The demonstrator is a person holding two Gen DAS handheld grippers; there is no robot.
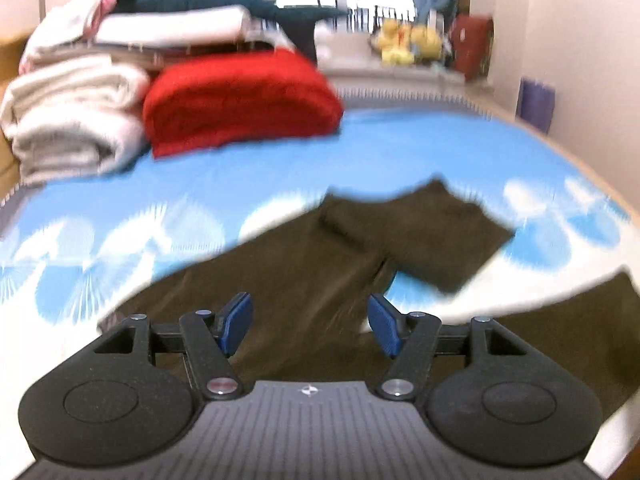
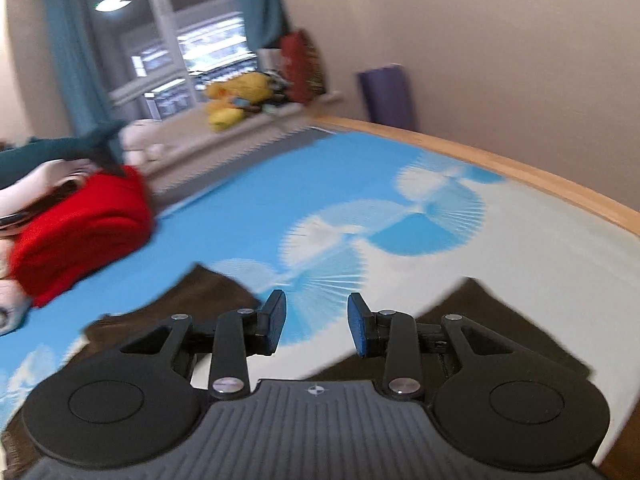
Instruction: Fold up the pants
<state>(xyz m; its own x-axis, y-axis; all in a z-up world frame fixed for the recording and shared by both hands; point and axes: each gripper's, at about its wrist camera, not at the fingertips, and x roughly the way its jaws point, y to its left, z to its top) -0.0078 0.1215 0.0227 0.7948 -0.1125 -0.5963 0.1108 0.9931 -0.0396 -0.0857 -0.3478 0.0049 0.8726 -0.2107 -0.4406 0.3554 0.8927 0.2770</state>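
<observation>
Dark brown pants [image 1: 320, 280] lie spread on a bed with a blue and white sheet [image 1: 240, 184]. One leg end is folded over at the far right. My left gripper [image 1: 310, 322] is open and empty, just above the brown fabric. In the right wrist view, my right gripper [image 2: 316, 326] is open and empty above the sheet [image 2: 340, 208], with parts of the pants [image 2: 192, 300] to its left and right. Both views are blurred.
A folded red blanket [image 1: 240, 100] and a stack of white and beige bedding [image 1: 76, 116] sit at the back left of the bed. The wooden bed edge [image 2: 520, 172] and a wall run along the right. A window sill holds yellow toys [image 1: 404, 44].
</observation>
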